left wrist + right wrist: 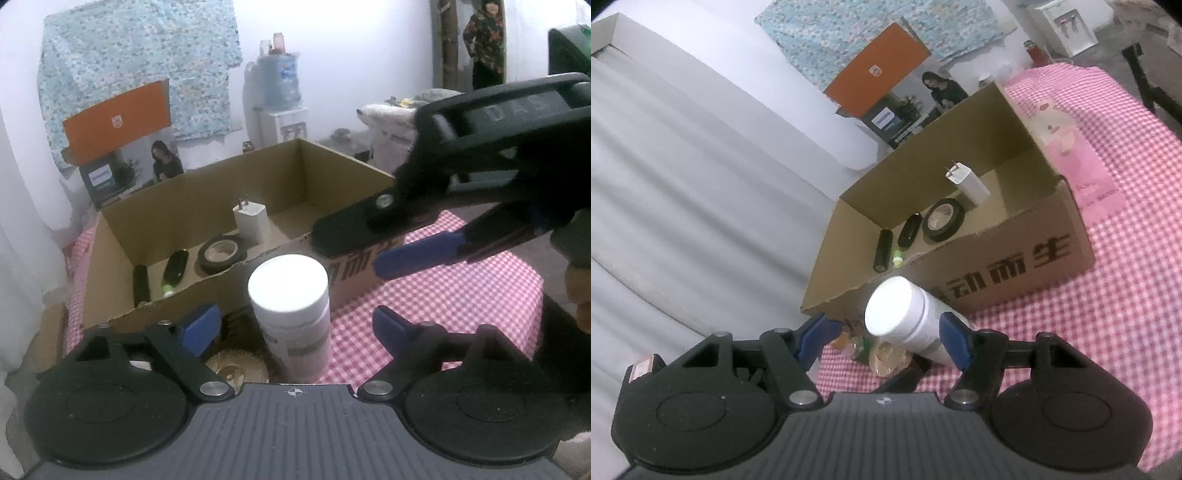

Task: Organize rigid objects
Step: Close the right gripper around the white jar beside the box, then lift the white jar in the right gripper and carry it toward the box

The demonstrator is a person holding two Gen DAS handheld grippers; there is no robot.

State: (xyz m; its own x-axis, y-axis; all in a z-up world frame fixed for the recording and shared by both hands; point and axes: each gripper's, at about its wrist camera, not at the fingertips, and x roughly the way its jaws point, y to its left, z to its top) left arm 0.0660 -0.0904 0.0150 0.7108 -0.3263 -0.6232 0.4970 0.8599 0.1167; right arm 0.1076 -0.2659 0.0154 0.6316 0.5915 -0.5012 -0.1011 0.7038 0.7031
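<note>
Covering the bench, a pink checked cloth [1108, 314]. Sitting on it, an open cardboard box [354, 273], holding a white charger [250, 220] upright near its far wall, a black tape roll [221, 253], and two dark cylinders [176, 266] lying toward its left end. Standing upright just near of the box, a white bottle [290, 314], flanked by the left gripper [291, 323], jaws spread wide. Hovering right over the box rim, the right gripper [354, 247], jaws spread.
</note>
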